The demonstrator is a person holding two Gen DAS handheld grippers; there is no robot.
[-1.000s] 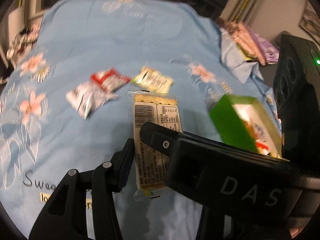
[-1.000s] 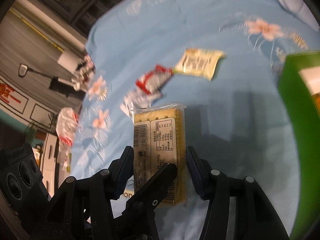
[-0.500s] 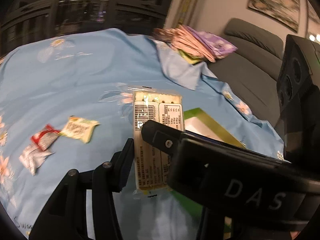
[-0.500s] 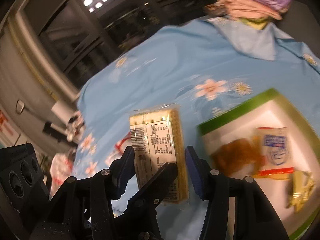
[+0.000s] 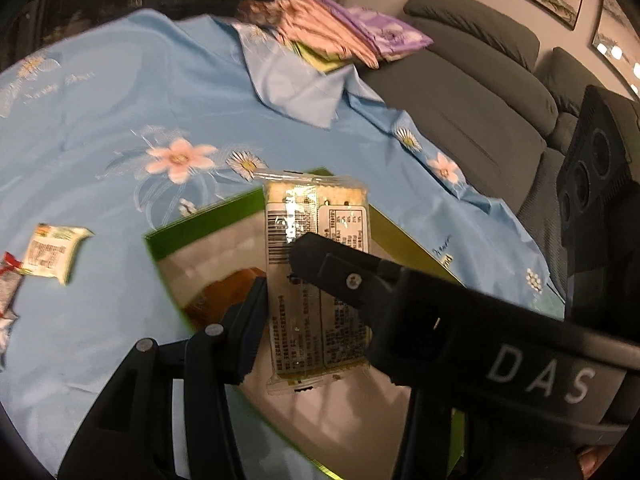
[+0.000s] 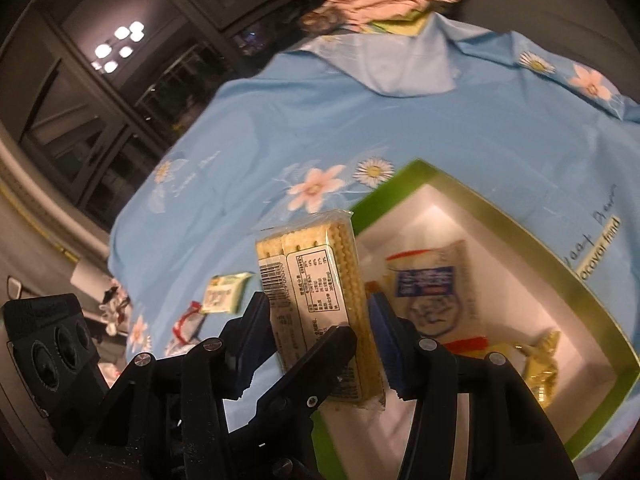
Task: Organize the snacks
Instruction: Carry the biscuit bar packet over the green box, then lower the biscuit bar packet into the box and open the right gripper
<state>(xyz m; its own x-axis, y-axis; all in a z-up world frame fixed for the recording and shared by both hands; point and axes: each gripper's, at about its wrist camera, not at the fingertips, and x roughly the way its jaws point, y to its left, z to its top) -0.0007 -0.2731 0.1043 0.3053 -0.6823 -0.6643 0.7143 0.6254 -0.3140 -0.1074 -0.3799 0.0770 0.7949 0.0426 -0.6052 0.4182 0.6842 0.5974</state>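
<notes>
A clear packet of crackers [image 5: 316,264] with a barcode label hangs above a green box [image 5: 192,232] with a white inside. My left gripper [image 5: 316,312] has its left finger against the packet's edge. Its jaws are opening, and its other finger is hidden behind the right gripper's finger [image 5: 320,256]. In the right wrist view, my right gripper [image 6: 320,320] is shut on the same crackers packet [image 6: 312,280], a pad on each long side. The green box [image 6: 460,192] holds a white-and-blue packet [image 6: 428,288], a gold wrapper [image 6: 540,368] and a brown snack [image 5: 228,292].
A yellow-green snack packet [image 5: 52,252] and a red-and-white one [image 5: 8,268] lie loose on the blue floral cloth [image 5: 120,100], left of the box. Folded pink and purple cloths [image 5: 332,28] are stacked at the far edge. A grey sofa [image 5: 480,80] stands behind on the right.
Both grippers have carried the cracker packet to the right, from over the loose snacks to above the green box. The loose snacks have slid to the left of both views.
</notes>
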